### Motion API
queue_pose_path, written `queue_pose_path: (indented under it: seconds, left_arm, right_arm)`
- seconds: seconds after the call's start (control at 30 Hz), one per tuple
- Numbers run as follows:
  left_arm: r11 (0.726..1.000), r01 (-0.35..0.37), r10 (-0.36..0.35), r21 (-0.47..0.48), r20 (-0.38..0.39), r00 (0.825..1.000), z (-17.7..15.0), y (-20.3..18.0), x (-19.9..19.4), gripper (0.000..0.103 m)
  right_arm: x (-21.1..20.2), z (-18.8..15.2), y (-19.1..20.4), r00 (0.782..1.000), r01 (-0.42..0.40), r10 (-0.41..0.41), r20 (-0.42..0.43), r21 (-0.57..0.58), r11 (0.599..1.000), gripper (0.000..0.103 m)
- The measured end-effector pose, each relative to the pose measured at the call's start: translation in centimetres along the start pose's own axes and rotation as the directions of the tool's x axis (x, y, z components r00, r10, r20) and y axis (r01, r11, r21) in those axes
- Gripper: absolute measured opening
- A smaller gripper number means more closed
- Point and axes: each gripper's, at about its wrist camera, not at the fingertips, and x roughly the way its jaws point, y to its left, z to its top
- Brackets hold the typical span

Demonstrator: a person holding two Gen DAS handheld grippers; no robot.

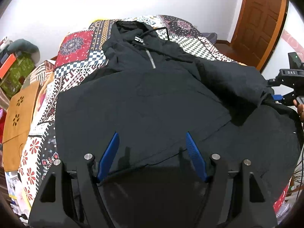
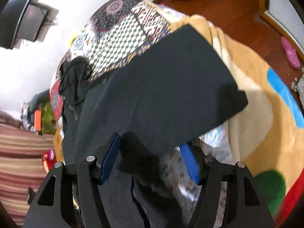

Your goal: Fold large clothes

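Note:
A large black hooded jacket (image 1: 144, 102) with a short silver zip lies spread, front up, on a patchwork bedspread (image 1: 79, 57). My left gripper (image 1: 152, 135) is open and empty, just above the jacket's lower front. One sleeve (image 1: 233, 79) is folded across toward the right side. In the right wrist view the jacket (image 2: 152, 95) fills the middle, its hood (image 2: 74, 77) at the far left. My right gripper (image 2: 151, 138) is open over the jacket's edge with cloth between its blue fingers (image 2: 188, 159). It also shows in the left wrist view (image 1: 279, 96).
A tan cloth with flower cut-outs (image 1: 19, 117) lies on the bed's left. A tan blanket with blue and green patches (image 2: 266, 104) hangs off the bed's side. A wooden door (image 1: 260, 22), wood floor (image 2: 237, 15), a pink shoe (image 2: 290, 51) and wall screen (image 2: 17, 22) surround the bed.

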Motion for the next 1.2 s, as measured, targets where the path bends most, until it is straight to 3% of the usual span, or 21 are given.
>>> queue_pose_path:
  seconds: [0.07,0.13,0.17,0.2,0.3,0.5,0.7,0.9,1.07,1.2]
  left_arm:
    - [1.000,-0.003,0.003,-0.006,-0.004,1.000,-0.1,0.3,0.2,0.071]
    - [1.000,-0.003,0.003,-0.009,-0.006,1.000,-0.2,0.5,0.3,0.071]
    - [1.000,-0.002,0.002,-0.011,-0.005,1.000,-0.3,0.6,0.3,0.071]
    - [1.000,-0.002,0.002,-0.012,-0.004,1.000,-0.3,0.6,0.3,0.071]
    - [1.000,-0.007,0.007,-0.013,-0.002,1.000,-0.4,1.0,0.2,0.071]
    - [0.999,-0.005,0.005,-0.032,0.016,1.000,-0.5,2.1,-0.5,0.071]
    - [0.999,-0.003,0.006,-0.049,0.060,0.998,-0.8,3.3,-2.7,0.071]
    - [0.996,-0.014,0.022,-0.084,0.097,0.995,-1.8,5.3,-5.1,0.071]
    - [0.992,-0.033,0.047,-0.124,0.107,0.993,-3.4,7.5,-6.7,0.071]
    - [0.985,-0.055,0.071,-0.166,0.090,0.993,-5.2,9.4,-7.2,0.072]
  right_arm:
    - [0.2,0.4,0.2,1.000,0.015,-0.015,0.018,0.006,1.000,0.058]
    - [0.3,0.7,0.6,0.996,0.064,-0.065,0.056,0.006,0.998,0.040]
    - [0.0,0.9,0.2,0.994,0.080,-0.080,0.074,-0.002,0.997,0.024]
    - [-0.2,1.1,0.2,0.992,0.092,-0.091,0.086,-0.008,0.996,0.014]
    - [-0.9,1.3,1.3,0.987,0.100,-0.094,0.127,-0.046,0.994,0.008]
    - [-3.3,0.6,6.6,0.979,0.089,-0.048,0.200,-0.200,0.976,0.006]
    - [-4.5,-2.3,15.7,0.973,0.056,0.046,0.224,-0.428,0.902,0.005]
    - [-0.8,-7.7,23.0,0.991,-0.020,0.093,0.094,-0.587,0.810,0.005]
    - [4.4,-12.8,25.5,0.999,-0.036,0.026,-0.025,-0.685,0.727,0.005]
    - [8.2,-16.6,25.4,0.992,-0.047,-0.056,-0.116,-0.729,0.683,0.005]
